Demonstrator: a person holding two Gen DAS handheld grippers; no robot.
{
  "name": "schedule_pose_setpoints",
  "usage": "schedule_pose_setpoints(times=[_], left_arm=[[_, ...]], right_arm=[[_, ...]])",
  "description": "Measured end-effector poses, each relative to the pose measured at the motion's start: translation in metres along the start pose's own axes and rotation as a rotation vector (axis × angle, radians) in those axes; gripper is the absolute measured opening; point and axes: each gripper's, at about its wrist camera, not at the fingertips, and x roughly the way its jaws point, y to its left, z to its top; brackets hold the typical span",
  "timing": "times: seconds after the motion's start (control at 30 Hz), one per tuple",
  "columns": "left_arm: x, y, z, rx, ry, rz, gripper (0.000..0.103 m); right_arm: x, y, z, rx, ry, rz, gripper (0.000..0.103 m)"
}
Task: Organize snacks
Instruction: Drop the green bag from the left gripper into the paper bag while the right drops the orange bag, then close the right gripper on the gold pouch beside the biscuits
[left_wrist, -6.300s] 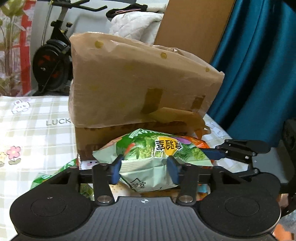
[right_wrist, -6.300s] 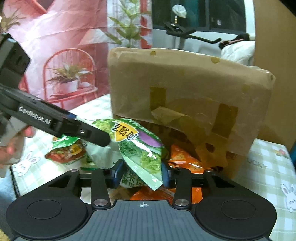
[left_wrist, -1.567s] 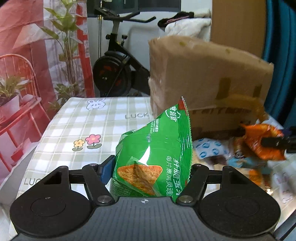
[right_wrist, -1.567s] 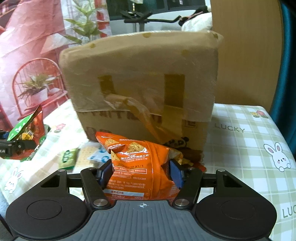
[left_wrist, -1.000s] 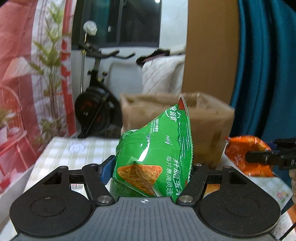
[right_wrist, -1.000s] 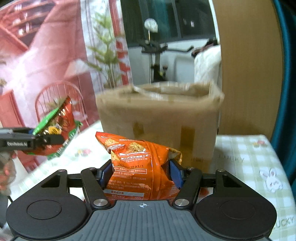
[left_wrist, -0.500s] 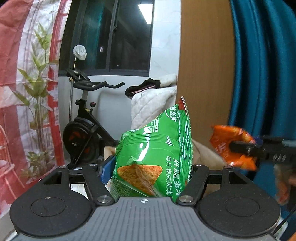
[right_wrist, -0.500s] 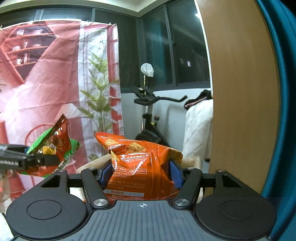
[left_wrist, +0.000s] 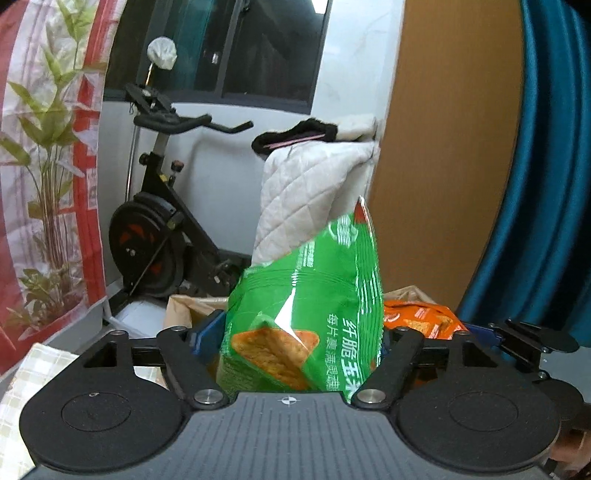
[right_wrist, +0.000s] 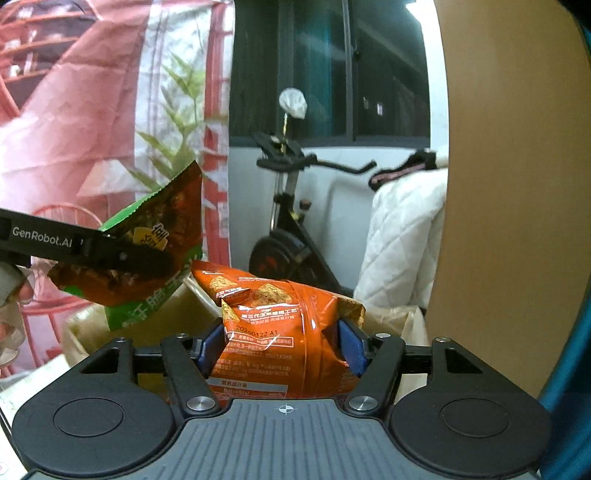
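My left gripper (left_wrist: 295, 343) is shut on a green snack bag (left_wrist: 306, 314), held upright above the open top of the brown cardboard box (left_wrist: 184, 306). My right gripper (right_wrist: 282, 347) is shut on an orange snack bag (right_wrist: 280, 332), also above the box's open rim (right_wrist: 92, 321). In the right wrist view the left gripper (right_wrist: 147, 258) and its green bag (right_wrist: 147, 254) hang at the left. In the left wrist view the orange bag (left_wrist: 421, 321) and the right gripper (left_wrist: 476, 330) show low at the right. The box's inside is hidden.
An exercise bike (left_wrist: 159, 236) and a white quilted cover (left_wrist: 314, 184) stand behind the box. A wooden panel (left_wrist: 443, 147) and teal curtain (left_wrist: 546, 166) are at the right. A corner of the checked tablecloth (left_wrist: 33, 365) shows low left.
Both grippers have risen from table level with their bags to above the box's open top. Since half a second ago both bags have come lower toward the box opening and nearer each other.
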Motion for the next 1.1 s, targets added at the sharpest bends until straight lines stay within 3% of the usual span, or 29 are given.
schedule_pose_setpoints(times=[0.1, 0.43, 0.73, 0.87, 1.1], left_arm=[[0.003, 0.006, -0.003, -0.013, 0.031, 0.001, 0.088], [-0.056, 0.018, -0.016, 0.004, -0.006, 0.018, 0.087], [-0.112, 0.035, -0.059, 0.009, 0.039, 0.052, 0.087], [-0.124, 0.042, -0.089, -0.031, 0.081, 0.072, 0.083], [-0.121, 0.045, -0.141, -0.128, 0.178, 0.051, 0.076]], right_arm=[[0.001, -0.003, -0.004, 0.025, -0.002, -0.003, 0.082], [-0.047, -0.006, -0.010, 0.075, -0.039, 0.010, 0.077], [-0.108, 0.003, -0.053, 0.119, -0.052, 0.024, 0.076], [-0.126, 0.004, -0.085, 0.144, 0.008, 0.031, 0.072], [-0.132, 0.008, -0.159, 0.170, 0.244, -0.007, 0.059]])
